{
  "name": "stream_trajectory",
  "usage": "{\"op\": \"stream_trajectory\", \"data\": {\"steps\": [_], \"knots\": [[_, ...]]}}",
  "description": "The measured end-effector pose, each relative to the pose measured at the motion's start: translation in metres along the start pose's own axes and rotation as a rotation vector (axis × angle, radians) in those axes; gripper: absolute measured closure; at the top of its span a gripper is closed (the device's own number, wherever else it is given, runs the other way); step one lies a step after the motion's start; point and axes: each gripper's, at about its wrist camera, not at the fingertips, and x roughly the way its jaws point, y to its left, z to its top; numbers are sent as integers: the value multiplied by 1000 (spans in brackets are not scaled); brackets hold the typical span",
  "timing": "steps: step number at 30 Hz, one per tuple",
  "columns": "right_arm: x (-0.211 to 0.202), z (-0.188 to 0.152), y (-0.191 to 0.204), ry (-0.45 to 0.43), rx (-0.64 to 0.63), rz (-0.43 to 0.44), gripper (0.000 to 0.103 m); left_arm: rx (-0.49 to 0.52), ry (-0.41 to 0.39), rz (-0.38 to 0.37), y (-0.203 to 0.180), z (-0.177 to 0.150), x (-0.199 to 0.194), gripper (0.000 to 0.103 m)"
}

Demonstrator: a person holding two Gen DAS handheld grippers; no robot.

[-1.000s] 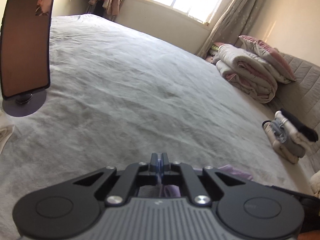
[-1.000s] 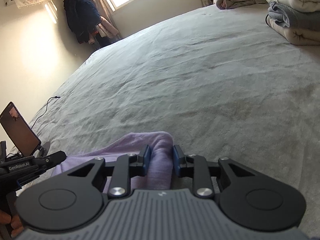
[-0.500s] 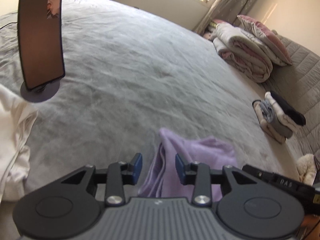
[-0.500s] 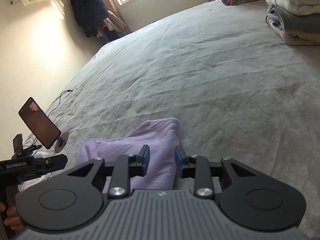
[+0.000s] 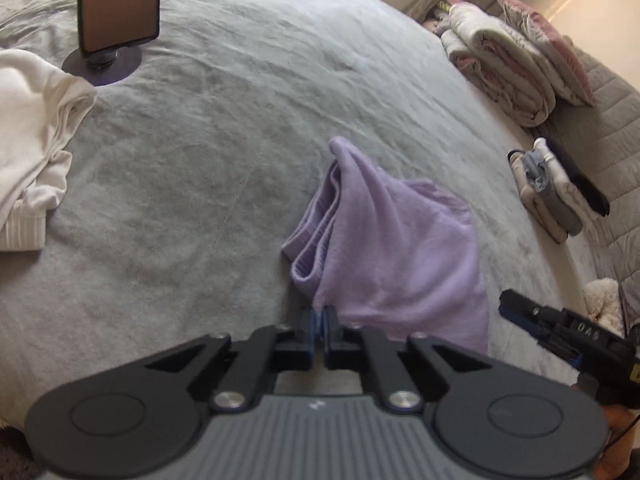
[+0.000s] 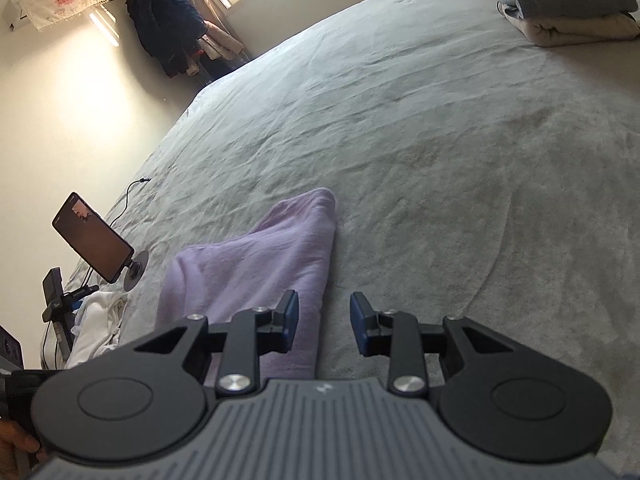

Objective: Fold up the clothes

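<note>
The letters "DAS" stand in pale print on the black body of the right gripper (image 5: 576, 330), seen at the right edge of the left wrist view. The wall hanging (image 6: 60, 0) carries red marks too small to read.

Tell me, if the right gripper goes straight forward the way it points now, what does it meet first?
Probably the grey bed cover. The right gripper has its jaws open, and the purple garment lies just left of that line, under the left jaw only. Depth is unclear.
</note>
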Motion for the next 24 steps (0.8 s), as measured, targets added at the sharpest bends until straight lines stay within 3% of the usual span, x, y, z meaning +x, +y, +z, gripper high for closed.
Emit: {"op": "stream_trajectory", "data": {"steps": [4,10,13,14,15,18,23,24], "knots": [[-2,-2,2,-5,-12,8,70,20,-76,21,-3,-1,-18,100],[3,-5,7,3,-37,15,70,110,-50,101,-3,-6,-10,98],[4,-7,12,-4,-74,14,70,112,-118,43,-2,-2,-19,78],[5,-7,13,-7,-80,14,70,103,-143,21,-3,2,-22,62],[6,-7,13,-9,-78,16,70,113,-163,17,-6,6,-21,56],[9,-7,12,-17,-68,23,70,154,-215,22,-17,17,-16,56],[13,-11,14,-26,-79,38,70,239,-209,105,-30,23,10,58],[13,-12,14,-24,-85,37,70,249,-209,118,-31,23,14,64]]}}
